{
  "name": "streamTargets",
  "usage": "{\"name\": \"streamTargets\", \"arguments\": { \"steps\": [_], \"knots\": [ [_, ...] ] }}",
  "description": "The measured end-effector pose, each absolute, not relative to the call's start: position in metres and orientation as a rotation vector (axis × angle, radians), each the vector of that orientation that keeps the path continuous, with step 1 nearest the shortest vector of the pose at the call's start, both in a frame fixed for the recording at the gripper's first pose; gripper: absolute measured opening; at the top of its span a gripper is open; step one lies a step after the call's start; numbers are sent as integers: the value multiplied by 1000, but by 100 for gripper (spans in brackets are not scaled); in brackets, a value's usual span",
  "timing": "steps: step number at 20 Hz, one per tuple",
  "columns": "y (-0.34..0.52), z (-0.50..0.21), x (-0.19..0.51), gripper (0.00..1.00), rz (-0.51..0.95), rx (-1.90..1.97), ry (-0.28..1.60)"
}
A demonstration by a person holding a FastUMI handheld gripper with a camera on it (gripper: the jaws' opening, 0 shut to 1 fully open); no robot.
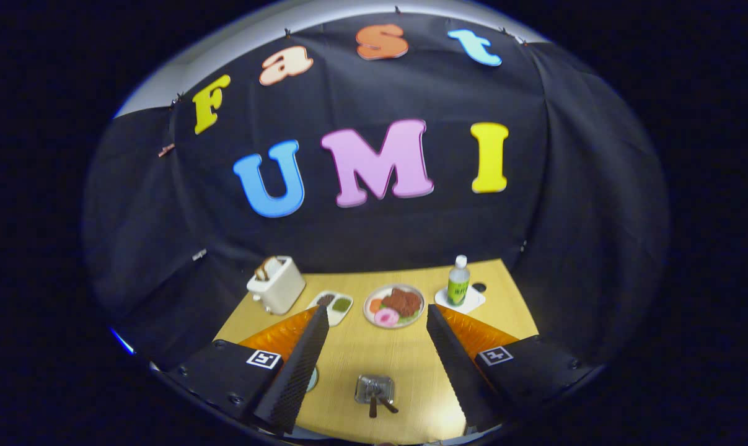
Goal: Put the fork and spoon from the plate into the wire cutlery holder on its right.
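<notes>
two dark handles upright in the wire cutlery holder (374, 390), between the wide, empty claw (377, 322) fingers

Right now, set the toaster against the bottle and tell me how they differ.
The toaster is a squat pale box with bread in its slots; the bottle is slim and upright, white-capped, green-labelled. The bottle stands on a white coaster, the toaster straight on the table. Both stand beyond the open gripper.

The counter (374, 353) is evenly and brightly lit from above, while the cloth wall behind it stays dim. A pale glare patch sits on the wood just right of the wire cutlery holder (374, 390). Fisheye distortion bends the counter's far edge, and distant items look soft.
</notes>
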State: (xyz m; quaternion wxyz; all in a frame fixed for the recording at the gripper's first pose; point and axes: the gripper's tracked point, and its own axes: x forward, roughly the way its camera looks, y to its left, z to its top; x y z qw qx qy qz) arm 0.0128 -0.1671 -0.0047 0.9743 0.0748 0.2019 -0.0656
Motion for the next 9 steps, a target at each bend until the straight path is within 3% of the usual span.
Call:
{"name": "streamTargets", "arguments": {
  "steps": [4, 9],
  "knots": [
    [-200, 67, 6, 99, -228, 48, 144],
    [-212, 93, -2, 98, -251, -24, -3]
  ]
}}
